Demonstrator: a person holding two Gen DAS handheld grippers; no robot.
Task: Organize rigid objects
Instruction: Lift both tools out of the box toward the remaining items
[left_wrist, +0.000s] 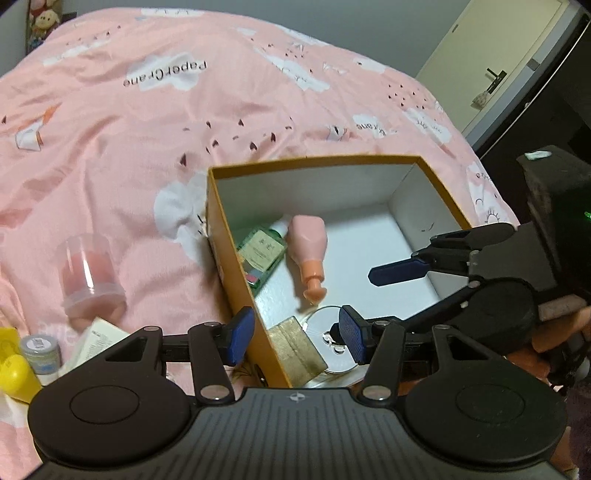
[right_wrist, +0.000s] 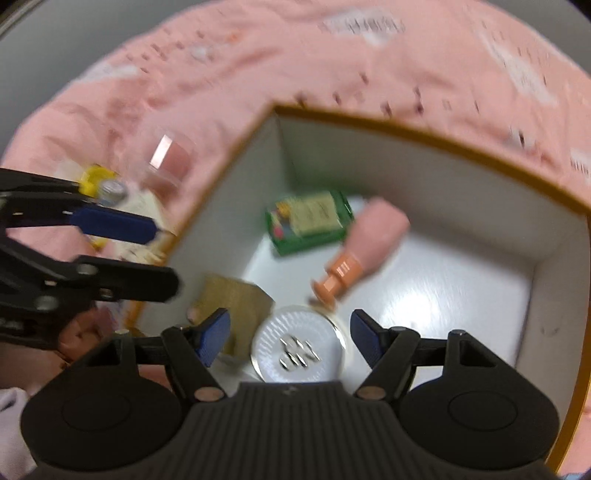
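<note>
While we hold both tools over the bed, we take the open orange box (left_wrist: 225, 236) with its white inside as our landmark and read from its left. Farthest left of the box a yellow bottle (left_wrist: 13, 373) and a small grey-lidded jar (left_wrist: 40, 349) lie on the pink quilt (left_wrist: 147, 147), then a cream carton (left_wrist: 98, 338), whose print is too small for us to read, and a clear-capped pink container (left_wrist: 90, 273) on its side. Beyond the box the quilt carries the words "PaperCrane", seen upside down. Our left gripper (left_wrist: 295, 338) straddles the box's near left wall, one blue pad outside and one inside, jaws apart and clasping nothing. Inside the box, against that left wall, lies a green bottle (left_wrist: 264, 251) with a cream label whose writing we cannot make out; touching its right side is a pink bottle (left_wrist: 308, 243) with an orange cap pointing toward us. Nearer us in the box sit a gold block (left_wrist: 295, 343) and, just right of it, a round clear-lidded case (right_wrist: 299, 347). Our right gripper (right_wrist: 290, 338) hangs above that case, jaws spread to either side of it, not touching it and holding nothing. No brand name is legible on anything in the box.
</note>
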